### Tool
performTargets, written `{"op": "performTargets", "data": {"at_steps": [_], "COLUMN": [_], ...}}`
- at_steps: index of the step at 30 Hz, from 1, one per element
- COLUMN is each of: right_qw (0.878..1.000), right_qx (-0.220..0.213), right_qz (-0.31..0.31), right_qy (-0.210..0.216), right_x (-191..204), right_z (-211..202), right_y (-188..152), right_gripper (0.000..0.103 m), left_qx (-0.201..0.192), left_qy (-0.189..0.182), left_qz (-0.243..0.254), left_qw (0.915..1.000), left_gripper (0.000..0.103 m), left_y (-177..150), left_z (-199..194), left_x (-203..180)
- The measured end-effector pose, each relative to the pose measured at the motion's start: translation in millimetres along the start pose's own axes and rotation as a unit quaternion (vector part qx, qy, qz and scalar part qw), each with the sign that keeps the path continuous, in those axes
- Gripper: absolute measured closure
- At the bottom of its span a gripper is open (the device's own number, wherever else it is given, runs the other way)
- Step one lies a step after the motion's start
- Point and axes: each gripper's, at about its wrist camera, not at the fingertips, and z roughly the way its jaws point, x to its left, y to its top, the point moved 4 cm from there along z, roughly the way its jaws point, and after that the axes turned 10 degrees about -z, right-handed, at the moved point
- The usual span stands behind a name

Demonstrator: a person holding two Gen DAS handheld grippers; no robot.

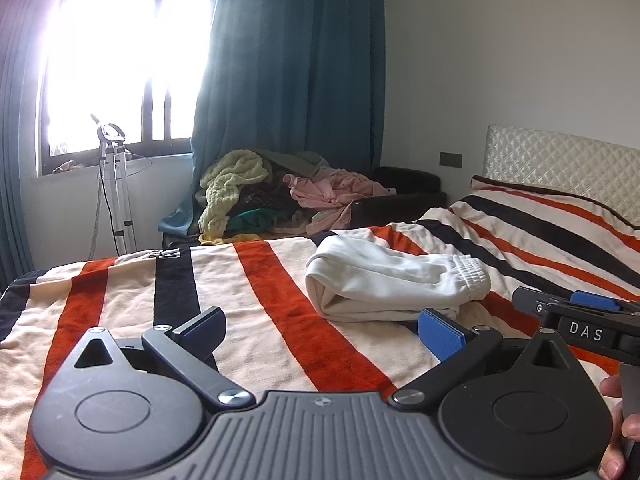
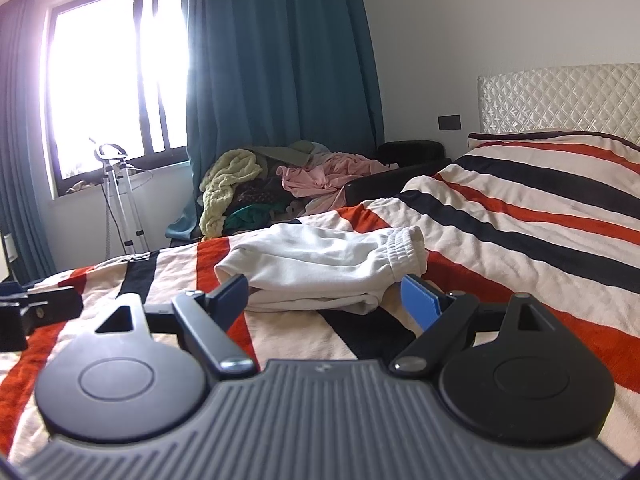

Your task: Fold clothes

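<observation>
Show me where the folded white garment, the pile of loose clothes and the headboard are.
folded white garment (image 2: 320, 268): right wrist view, middle of its top layer.
pile of loose clothes (image 1: 280, 192): left wrist view, centre of the heap.
headboard (image 1: 560, 160): left wrist view, quilted front panel.

We are seeing daylight glaring through a barred window, teal curtains hanging beside white walls, a quilted headboard backing the striped bed
</observation>
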Motion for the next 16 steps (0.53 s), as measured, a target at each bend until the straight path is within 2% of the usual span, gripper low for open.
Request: {"op": "performTargets", "data": {"at_steps": [16], "right_qw": [1.0], "right_qx": [0.004], "right_qz": [-0.002], "right_qy": [-0.006], "right_x": [1.4], "right_z": [0.7], "right_y": [-0.8], "right_gripper": [0.018], "left_qx": [-0.011], "left_qy": [0.008], "left_qz": [0.001], "left_qw": [0.9999], "left_gripper": [0.0], "left_y": [0.5], "left_z": [-6.0], "left_x": [2.3]}}
